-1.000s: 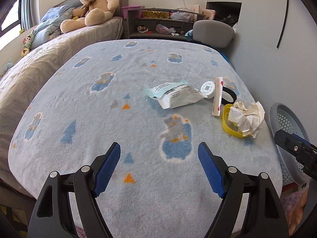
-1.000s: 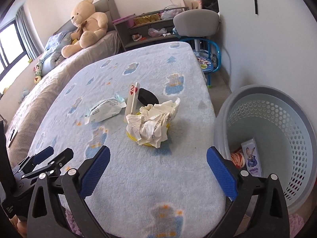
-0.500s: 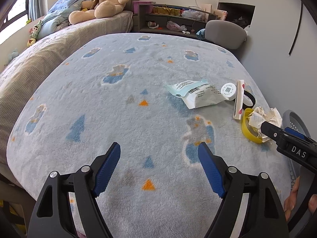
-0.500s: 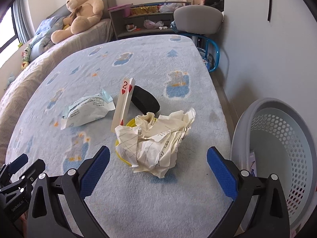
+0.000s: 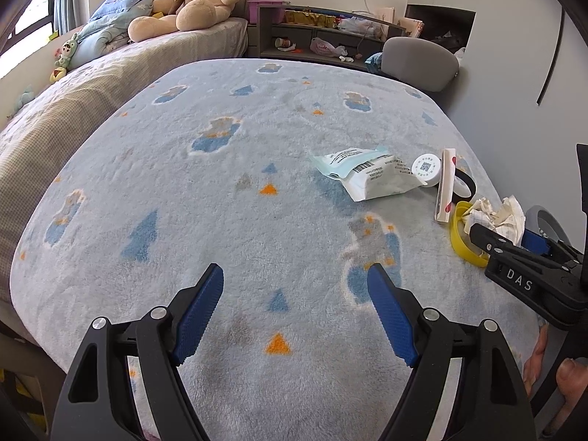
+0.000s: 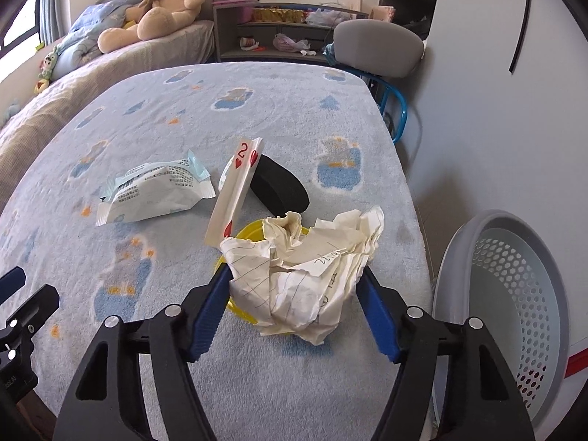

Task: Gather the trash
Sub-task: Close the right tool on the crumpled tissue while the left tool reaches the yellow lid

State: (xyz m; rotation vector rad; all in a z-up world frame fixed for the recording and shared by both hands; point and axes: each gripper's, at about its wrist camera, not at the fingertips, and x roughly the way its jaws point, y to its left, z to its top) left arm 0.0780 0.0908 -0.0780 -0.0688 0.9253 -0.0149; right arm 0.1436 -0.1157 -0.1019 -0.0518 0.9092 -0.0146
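Note:
A crumpled ball of lined paper (image 6: 308, 268) lies on a yellow ring (image 6: 246, 231) on the blue blanket. My right gripper (image 6: 296, 286) is open, its blue pads on either side of the paper ball, touching or nearly touching it. A white wrapper (image 6: 154, 191), a playing card (image 6: 235, 194) and a black tape roll (image 6: 279, 187) lie just beyond. My left gripper (image 5: 294, 308) is open and empty over bare blanket, left of the trash. From the left wrist view the paper (image 5: 496, 217), wrapper (image 5: 371, 176) and right gripper (image 5: 529, 268) show at right.
A grey perforated basket (image 6: 514, 294) stands on the floor right of the bed edge. A white round cap (image 5: 426, 169) lies by the card. A grey chair (image 6: 378, 51), shelves and a teddy bear (image 6: 161, 3) are at the far end.
My right gripper has moved forward so its pads now flank the paper ball, and its jaws have narrowed. The left gripper has drifted left and stays open.

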